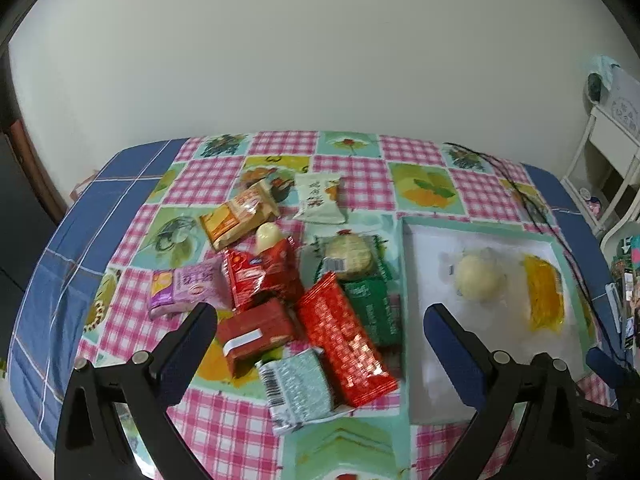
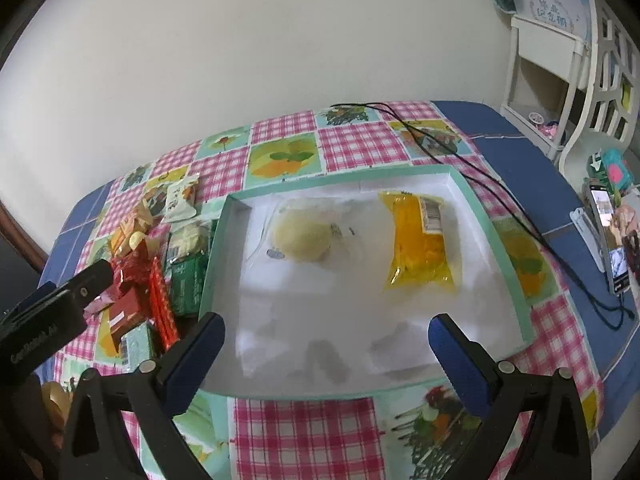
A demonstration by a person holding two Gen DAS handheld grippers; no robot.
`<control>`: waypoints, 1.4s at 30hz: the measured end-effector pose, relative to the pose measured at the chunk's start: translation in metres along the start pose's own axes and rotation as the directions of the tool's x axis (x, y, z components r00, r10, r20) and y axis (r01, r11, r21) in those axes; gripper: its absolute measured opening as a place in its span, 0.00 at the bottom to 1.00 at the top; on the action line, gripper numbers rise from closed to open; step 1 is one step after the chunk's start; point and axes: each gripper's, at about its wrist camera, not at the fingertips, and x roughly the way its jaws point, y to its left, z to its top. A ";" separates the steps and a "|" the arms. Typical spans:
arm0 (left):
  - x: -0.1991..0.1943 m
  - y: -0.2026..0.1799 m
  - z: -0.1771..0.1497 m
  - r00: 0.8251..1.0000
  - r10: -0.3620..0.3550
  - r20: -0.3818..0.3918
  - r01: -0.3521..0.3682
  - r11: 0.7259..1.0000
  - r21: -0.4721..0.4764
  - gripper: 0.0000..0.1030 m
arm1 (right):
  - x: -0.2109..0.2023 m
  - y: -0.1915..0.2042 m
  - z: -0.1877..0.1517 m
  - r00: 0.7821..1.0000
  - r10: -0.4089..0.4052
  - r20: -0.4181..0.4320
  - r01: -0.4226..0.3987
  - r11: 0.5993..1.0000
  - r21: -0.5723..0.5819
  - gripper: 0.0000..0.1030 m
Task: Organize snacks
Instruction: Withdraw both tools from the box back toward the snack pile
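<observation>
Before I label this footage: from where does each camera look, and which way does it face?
Left wrist: sits on the left gripper, looking forward over the snack pile; its open fingers show, and a corner of the right gripper.
Right wrist: sits on the right gripper, looking into the white tray; its open fingers show, and the left gripper.
Both share the tray, yellow packet, round pastry and checked tablecloth.

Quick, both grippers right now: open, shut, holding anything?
Left gripper: open, holding nothing, above the pile of snack packets.
Right gripper: open, holding nothing, over the near edge of the white tray.
</observation>
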 end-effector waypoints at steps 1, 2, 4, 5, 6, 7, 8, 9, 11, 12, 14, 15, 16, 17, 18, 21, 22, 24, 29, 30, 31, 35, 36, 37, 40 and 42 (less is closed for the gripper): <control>0.000 0.002 -0.001 1.000 0.004 -0.004 -0.004 1.000 -0.002 1.00 | -0.002 0.002 -0.002 1.000 0.003 0.006 -0.003 1.000 -0.004 1.00; 0.001 0.004 -0.003 1.000 0.009 -0.011 -0.010 1.000 -0.005 1.00 | -0.004 0.003 -0.003 1.000 -0.002 0.007 0.002 1.000 -0.008 1.00; -0.001 0.009 -0.006 1.000 0.023 -0.009 -0.023 1.000 -0.015 1.00 | -0.008 0.007 -0.006 1.000 -0.014 0.022 0.015 1.000 -0.018 1.00; -0.002 0.011 -0.007 0.999 0.033 -0.006 -0.033 0.999 -0.018 1.00 | -0.009 0.008 -0.007 0.999 -0.017 0.028 0.018 1.000 -0.024 1.00; -0.003 0.013 -0.008 0.999 0.043 -0.002 -0.043 0.999 -0.019 1.00 | -0.012 0.011 -0.008 0.999 -0.018 0.038 0.019 0.999 -0.030 1.00; -0.004 0.015 -0.010 0.999 0.052 0.001 -0.052 0.999 -0.016 1.00 | -0.013 0.012 -0.008 0.999 -0.020 0.041 0.022 0.999 -0.031 1.00; -0.005 0.015 -0.010 0.998 0.058 0.004 -0.058 0.998 -0.013 1.00 | -0.014 0.014 -0.009 0.999 -0.028 0.046 0.029 0.999 -0.032 1.00; -0.006 0.016 -0.011 0.998 0.067 0.007 -0.067 0.998 -0.008 1.00 | -0.016 0.016 -0.010 0.998 -0.045 0.049 0.047 0.998 -0.031 1.00; -0.008 0.017 -0.013 0.998 0.067 0.013 -0.067 0.998 -0.005 1.00 | -0.016 0.018 -0.011 0.996 -0.067 0.050 0.068 0.997 -0.029 1.00; -0.008 0.019 -0.014 0.998 0.062 0.010 -0.062 0.998 -0.009 1.00 | -0.016 0.018 -0.012 0.997 -0.066 0.050 0.067 0.997 -0.028 1.00; -0.007 0.022 -0.015 0.999 0.050 -0.007 -0.050 0.999 -0.022 1.00 | -0.017 0.019 -0.013 0.997 -0.063 0.053 0.065 0.997 -0.029 1.00; -0.005 0.023 -0.016 0.999 0.046 -0.018 -0.046 0.999 -0.027 1.00 | -0.016 0.021 -0.014 0.997 -0.060 0.048 0.062 0.998 -0.033 1.00; -0.003 0.025 -0.017 0.999 0.047 -0.025 -0.048 0.998 -0.031 1.00 | -0.015 0.021 -0.015 0.997 -0.057 0.044 0.058 0.998 -0.034 1.00; -0.002 0.026 -0.018 0.998 0.051 -0.030 -0.052 0.998 -0.036 1.00 | -0.014 0.022 -0.016 0.998 -0.050 0.040 0.052 0.998 -0.035 1.00; 0.000 0.027 -0.019 0.998 0.046 -0.034 -0.048 0.998 -0.042 1.00 | -0.013 0.023 -0.016 0.999 -0.041 0.036 0.042 0.998 -0.038 1.00; 0.005 0.034 -0.021 0.998 0.035 -0.059 -0.039 0.997 -0.069 1.00 | -0.011 0.029 -0.018 0.999 -0.017 0.031 0.019 0.998 -0.052 1.00; 0.007 0.037 -0.021 0.997 0.043 -0.067 -0.048 0.995 -0.082 1.00 | -0.010 0.033 -0.019 1.000 -0.008 0.027 0.010 0.998 -0.058 1.00; 0.013 0.045 -0.022 0.994 0.059 -0.088 -0.069 0.991 -0.111 1.00 | -0.007 0.043 -0.021 1.000 0.002 0.025 0.000 0.997 -0.082 1.00; 0.029 0.075 -0.029 0.984 0.057 -0.168 -0.094 0.972 -0.217 1.00 | 0.002 0.071 -0.027 0.999 0.032 -0.004 -0.032 0.990 -0.138 1.00; 0.031 0.080 -0.030 0.983 0.058 -0.177 -0.099 0.968 -0.231 1.00 | 0.004 0.078 -0.029 0.999 0.042 -0.011 -0.044 0.988 -0.151 1.00; 0.034 0.086 -0.032 0.980 0.061 -0.190 -0.108 0.963 -0.249 1.00 | 0.006 0.086 -0.030 0.998 0.056 -0.020 -0.058 0.985 -0.165 1.00; 0.043 0.105 -0.038 0.970 0.053 -0.236 -0.126 0.944 -0.306 1.00 | 0.014 0.114 -0.037 0.994 0.097 -0.050 -0.106 0.970 -0.218 1.00; 0.045 0.108 -0.039 0.967 0.050 -0.249 -0.129 0.940 -0.315 0.99 | 0.016 0.120 -0.038 0.993 0.105 -0.056 -0.115 0.968 -0.225 1.00; 0.047 0.111 -0.041 0.964 0.047 -0.260 -0.133 0.937 -0.322 0.99 | 0.018 0.123 -0.039 0.992 0.110 -0.061 -0.121 0.966 -0.227 1.00; 0.051 0.117 -0.044 0.960 0.029 -0.279 -0.127 0.932 -0.340 0.99 | 0.023 0.133 -0.039 0.991 0.116 -0.072 -0.130 0.963 -0.238 1.00; 0.053 0.118 -0.045 0.959 0.022 -0.284 -0.123 0.930 -0.345 0.99 | 0.026 0.136 -0.039 0.992 0.101 -0.072 -0.116 0.961 -0.250 1.00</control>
